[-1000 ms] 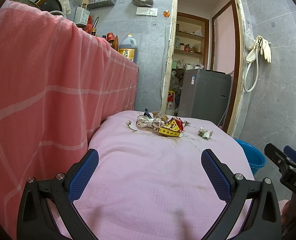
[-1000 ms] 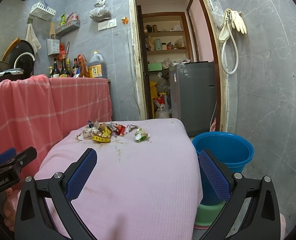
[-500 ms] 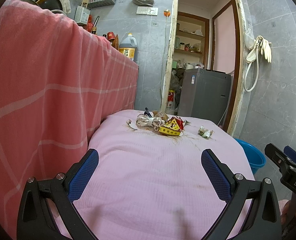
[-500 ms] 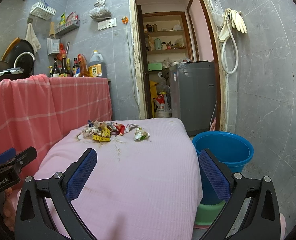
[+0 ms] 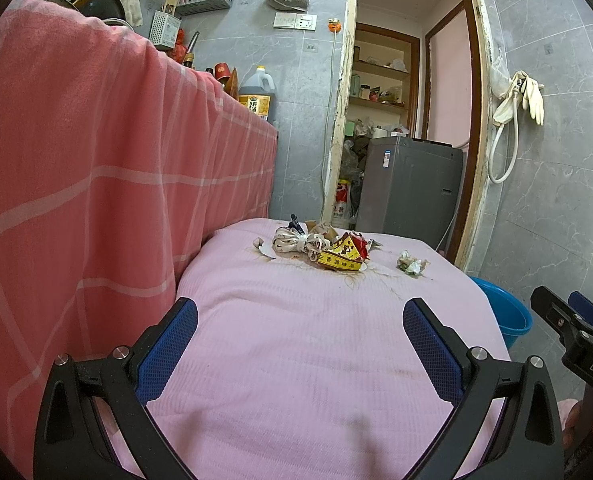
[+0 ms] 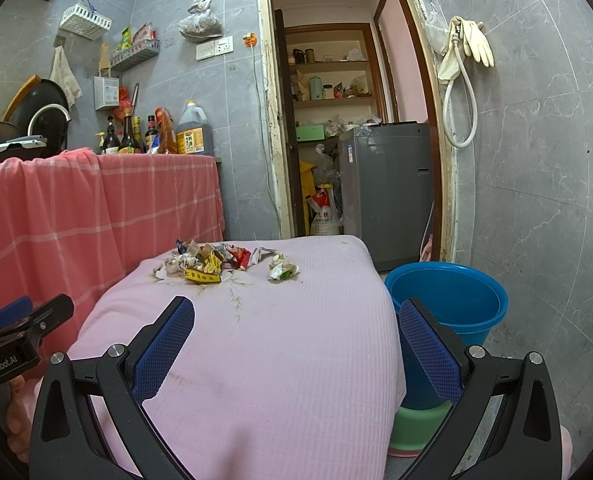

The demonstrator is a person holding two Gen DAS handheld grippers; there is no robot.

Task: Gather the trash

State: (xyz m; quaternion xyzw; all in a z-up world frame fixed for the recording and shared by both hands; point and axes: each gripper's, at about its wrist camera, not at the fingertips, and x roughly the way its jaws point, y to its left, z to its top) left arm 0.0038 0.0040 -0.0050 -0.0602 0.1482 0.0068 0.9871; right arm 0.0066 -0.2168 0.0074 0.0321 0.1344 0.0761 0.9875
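A heap of crumpled wrappers (image 5: 324,246) (image 6: 208,262) lies at the far end of a pink-covered table (image 5: 296,344) (image 6: 280,340). A yellow and red packet (image 5: 342,256) sits on its near side. One separate crumpled white and green scrap (image 5: 411,263) (image 6: 282,270) lies to the right of the heap. A blue bucket (image 6: 448,304) (image 5: 506,316) stands on the floor by the table's right side. My left gripper (image 5: 296,332) and right gripper (image 6: 294,332) both hover open over the near end of the table, far from the trash, with nothing between their fingers.
A pink checked cloth (image 5: 96,184) (image 6: 76,208) drapes a counter along the left, with bottles (image 6: 148,136) on top. Behind the table is a doorway with a grey appliance (image 5: 408,188) (image 6: 384,192). The bucket stands on a green basin (image 6: 416,424). Grey tiled wall (image 6: 536,160) is on the right.
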